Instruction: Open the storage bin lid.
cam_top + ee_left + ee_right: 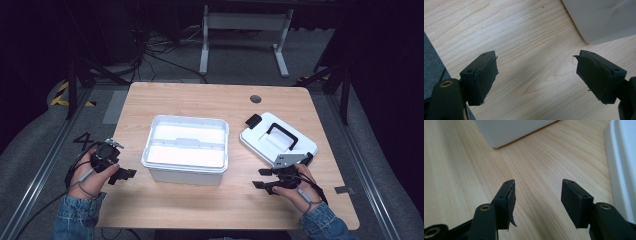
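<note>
- A pale wood counter (200, 200) stands on grey carpet in a dark room.
- An open white bin (186, 148) sits mid-counter; its lid (276, 139) lies just right.
- The left gripper (536, 75) and right gripper (537, 200) hover with jaws released, empty.

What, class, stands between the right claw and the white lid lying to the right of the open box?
Nothing visible does. The right claw hangs open just short of the lid, with bare table between them. The open box sits to the lid's left, off that path.
</note>
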Demonstrator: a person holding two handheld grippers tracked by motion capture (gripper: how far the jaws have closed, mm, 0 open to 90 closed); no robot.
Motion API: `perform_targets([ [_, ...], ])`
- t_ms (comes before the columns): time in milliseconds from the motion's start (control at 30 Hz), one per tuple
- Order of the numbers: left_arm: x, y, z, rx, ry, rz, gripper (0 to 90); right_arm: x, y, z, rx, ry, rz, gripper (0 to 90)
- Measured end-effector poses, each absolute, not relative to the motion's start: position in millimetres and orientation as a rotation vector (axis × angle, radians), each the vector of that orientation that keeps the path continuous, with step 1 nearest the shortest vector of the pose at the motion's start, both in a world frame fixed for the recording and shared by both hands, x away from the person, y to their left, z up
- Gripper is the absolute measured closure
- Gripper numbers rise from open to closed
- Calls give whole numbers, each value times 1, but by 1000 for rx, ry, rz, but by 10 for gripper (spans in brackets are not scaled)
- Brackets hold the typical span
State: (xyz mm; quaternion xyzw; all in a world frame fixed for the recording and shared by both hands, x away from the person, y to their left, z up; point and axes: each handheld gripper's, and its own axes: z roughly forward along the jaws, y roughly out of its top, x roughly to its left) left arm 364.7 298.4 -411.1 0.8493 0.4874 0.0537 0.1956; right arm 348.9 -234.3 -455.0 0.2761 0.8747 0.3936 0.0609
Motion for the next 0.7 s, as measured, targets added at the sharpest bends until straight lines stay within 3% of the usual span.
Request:
perform_targets([
  [700, 366, 300, -411, 2381, 1359, 146, 178, 347, -225, -478, 785, 2623, 1155, 460],
])
